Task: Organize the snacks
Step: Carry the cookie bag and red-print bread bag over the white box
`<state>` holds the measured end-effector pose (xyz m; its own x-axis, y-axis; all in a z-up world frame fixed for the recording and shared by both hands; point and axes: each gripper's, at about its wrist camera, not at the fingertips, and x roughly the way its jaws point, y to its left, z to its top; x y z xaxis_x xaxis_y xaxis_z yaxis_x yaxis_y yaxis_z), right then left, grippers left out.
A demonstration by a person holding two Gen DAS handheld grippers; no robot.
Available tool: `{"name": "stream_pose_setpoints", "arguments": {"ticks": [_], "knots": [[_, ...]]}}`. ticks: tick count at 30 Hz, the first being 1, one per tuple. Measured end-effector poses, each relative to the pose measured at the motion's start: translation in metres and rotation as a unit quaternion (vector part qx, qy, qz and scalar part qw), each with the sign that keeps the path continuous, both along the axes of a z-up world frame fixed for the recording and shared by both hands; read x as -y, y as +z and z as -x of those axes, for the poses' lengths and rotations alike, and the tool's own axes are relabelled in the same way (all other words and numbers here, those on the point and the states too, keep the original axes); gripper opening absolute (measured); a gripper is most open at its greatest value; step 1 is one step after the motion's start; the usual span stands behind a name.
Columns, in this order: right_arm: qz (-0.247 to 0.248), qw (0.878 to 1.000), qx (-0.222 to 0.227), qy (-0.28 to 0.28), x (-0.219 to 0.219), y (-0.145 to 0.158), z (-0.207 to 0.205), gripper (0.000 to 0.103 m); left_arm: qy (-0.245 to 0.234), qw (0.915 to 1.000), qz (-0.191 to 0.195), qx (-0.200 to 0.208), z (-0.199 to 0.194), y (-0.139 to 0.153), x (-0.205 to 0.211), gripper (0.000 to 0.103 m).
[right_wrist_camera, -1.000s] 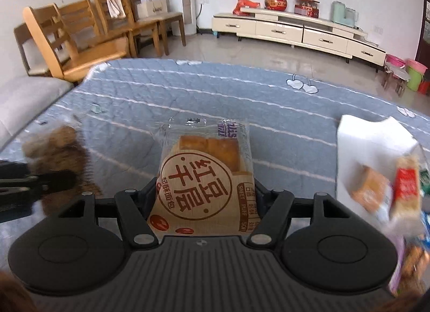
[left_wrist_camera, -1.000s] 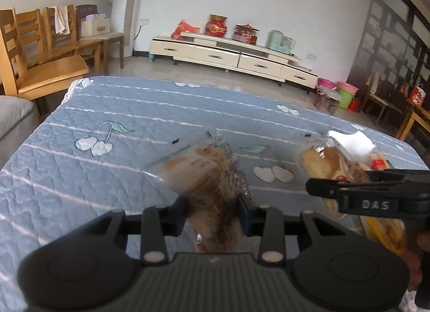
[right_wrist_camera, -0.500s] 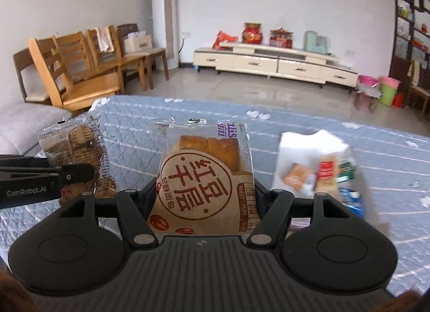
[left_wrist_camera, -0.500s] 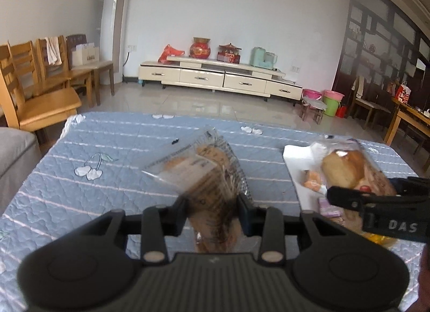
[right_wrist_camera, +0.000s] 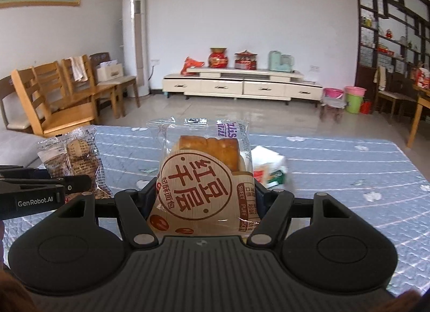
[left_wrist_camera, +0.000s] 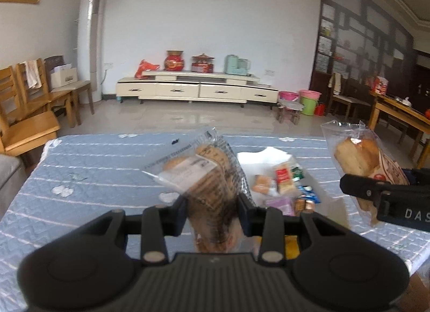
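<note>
Left gripper (left_wrist_camera: 212,211) clamps a clear-wrapped brown pastry packet (left_wrist_camera: 200,175); right gripper (right_wrist_camera: 205,195) clamps a red-printed bread packet (right_wrist_camera: 204,175), both above blue quilted table (left_wrist_camera: 88,175), white snack bag (left_wrist_camera: 271,175) far right.

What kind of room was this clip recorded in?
Most likely a home living room: a low TV cabinet against the wall, wooden chairs, a standing air conditioner, and a quilt-covered table.

My left tongs (left_wrist_camera: 212,211) hide the lower end of the blurred brown snack pack (left_wrist_camera: 200,177); the white bag (right_wrist_camera: 268,163) sits half hidden behind my bread packet (right_wrist_camera: 205,177).
</note>
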<state>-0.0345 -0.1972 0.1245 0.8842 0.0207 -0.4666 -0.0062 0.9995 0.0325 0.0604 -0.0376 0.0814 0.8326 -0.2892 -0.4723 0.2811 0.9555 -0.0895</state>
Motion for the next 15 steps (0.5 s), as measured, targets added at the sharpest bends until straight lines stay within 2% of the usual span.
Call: {"name": "stream_pose_setpoints", "arguments": {"ticks": [8,15], "knots": [[-0.003,0.999,0.008,-0.032,0.031,0.000,0.014,0.083,-0.030,0.9995,-0.008,0.007,0.001,0.003,0.029,0.037],[0.001,0.998,0.009,-0.056,0.053,-0.001,0.010,0.083,-0.048,0.9988,-0.009,0.008,-0.005,0.002,0.048,0.037]]}}
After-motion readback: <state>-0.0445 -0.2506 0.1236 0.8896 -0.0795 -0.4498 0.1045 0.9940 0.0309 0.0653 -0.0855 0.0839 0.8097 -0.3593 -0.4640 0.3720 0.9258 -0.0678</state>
